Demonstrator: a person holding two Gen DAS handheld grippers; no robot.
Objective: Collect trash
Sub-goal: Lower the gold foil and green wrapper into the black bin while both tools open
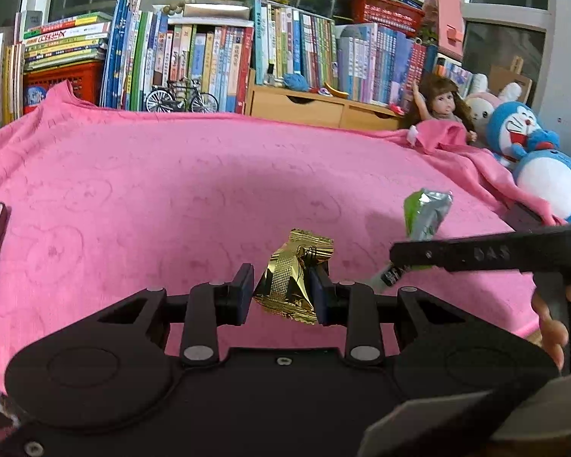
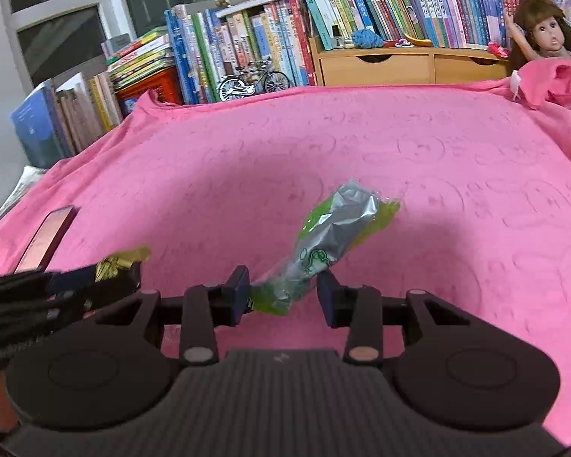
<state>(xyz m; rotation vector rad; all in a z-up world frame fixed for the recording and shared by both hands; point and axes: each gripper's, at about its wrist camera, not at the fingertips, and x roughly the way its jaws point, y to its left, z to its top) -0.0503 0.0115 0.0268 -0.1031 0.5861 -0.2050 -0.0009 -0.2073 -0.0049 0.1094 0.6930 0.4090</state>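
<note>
Wrappers fill both views. From the left wrist, my left gripper [image 1: 283, 291] pinches a gold wrapper [image 1: 291, 280] at lower centre over the pink blanket [image 1: 171, 190]; my right gripper [image 1: 394, 257] enters from the right edge. From the right wrist, its narrowed jaws hold a green-and-silver wrapper [image 2: 331, 243] at centre, its right pad seemingly clear, a doll [image 2: 548, 43] upper right.

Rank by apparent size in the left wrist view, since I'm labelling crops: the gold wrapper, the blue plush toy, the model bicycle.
1. blue plush toy, partly cropped
2. gold wrapper, though nearness to the camera inflates it
3. model bicycle, farthest away
</note>
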